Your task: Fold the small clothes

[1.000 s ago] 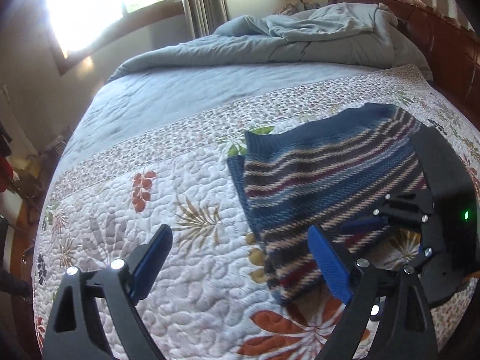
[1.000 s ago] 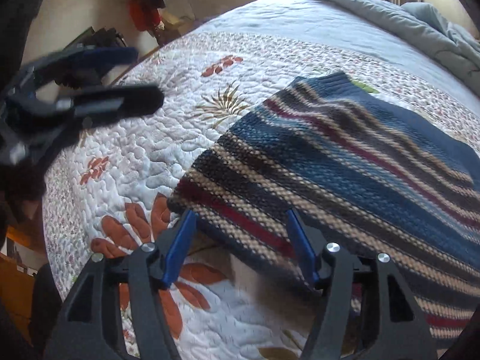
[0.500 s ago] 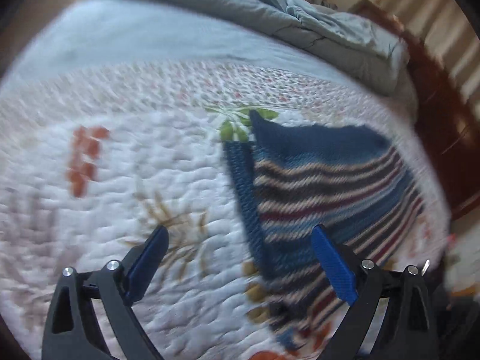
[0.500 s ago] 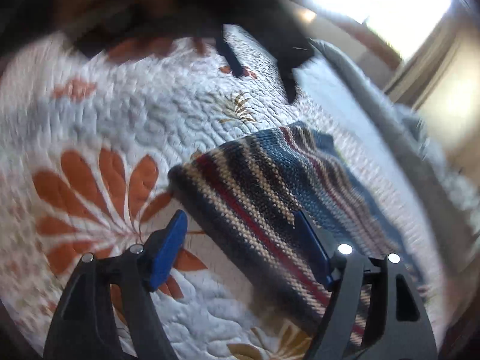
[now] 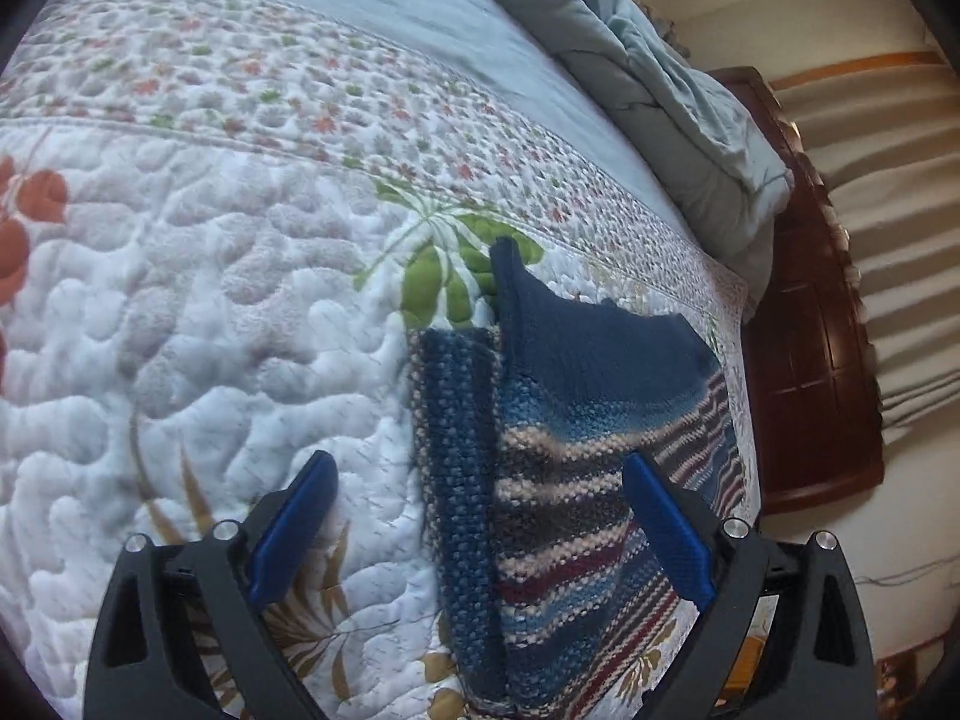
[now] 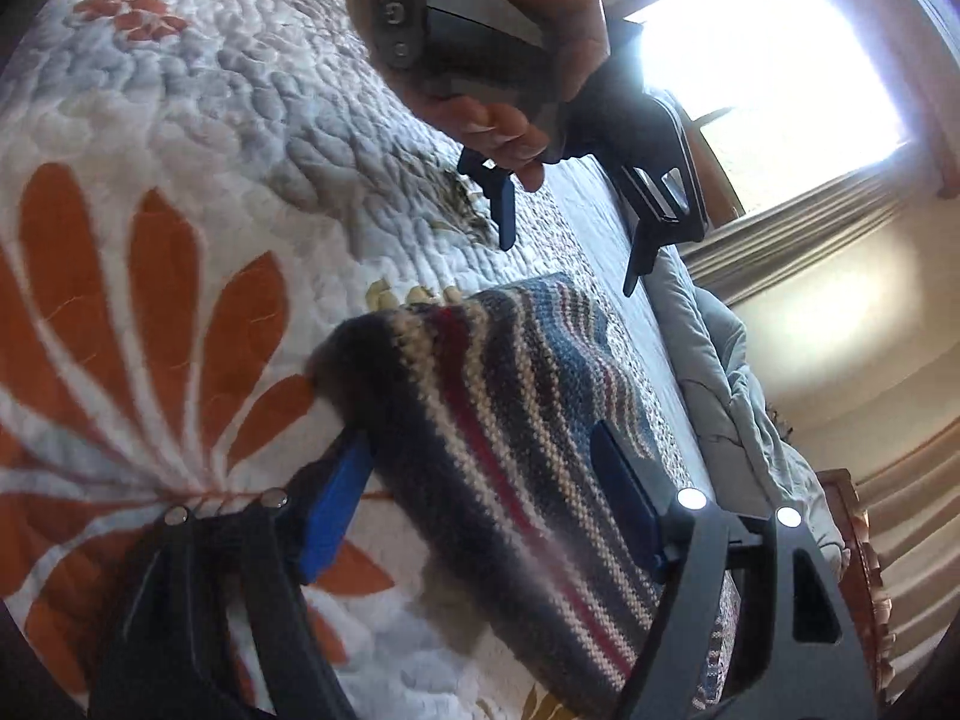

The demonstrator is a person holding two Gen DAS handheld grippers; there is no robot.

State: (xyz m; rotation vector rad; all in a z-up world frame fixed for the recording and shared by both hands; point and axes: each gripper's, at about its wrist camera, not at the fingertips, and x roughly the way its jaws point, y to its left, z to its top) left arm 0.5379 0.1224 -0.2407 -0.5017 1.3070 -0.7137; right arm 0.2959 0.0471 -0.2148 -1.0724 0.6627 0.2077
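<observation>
A folded striped knit garment (image 5: 570, 480), blue with cream and red bands, lies on the quilted bed cover (image 5: 210, 300). My left gripper (image 5: 480, 516) is open above the garment's left folded edge, one finger over the quilt and one over the knit. My right gripper (image 6: 486, 498) is open and straddles the garment's (image 6: 510, 420) near corner, low over the quilt (image 6: 150, 270). The left gripper (image 6: 570, 228) also shows in the right wrist view, held in a hand above the garment's far end.
A grey-blue duvet (image 5: 648, 78) is bunched at the head of the bed. A dark wooden headboard (image 5: 810, 330) stands to the right. A bright window (image 6: 780, 78) with curtains is behind the bed.
Both grippers have swung in closer and lower over the garment. The left one moved to its left edge, the right one to its near corner. Both stayed open.
</observation>
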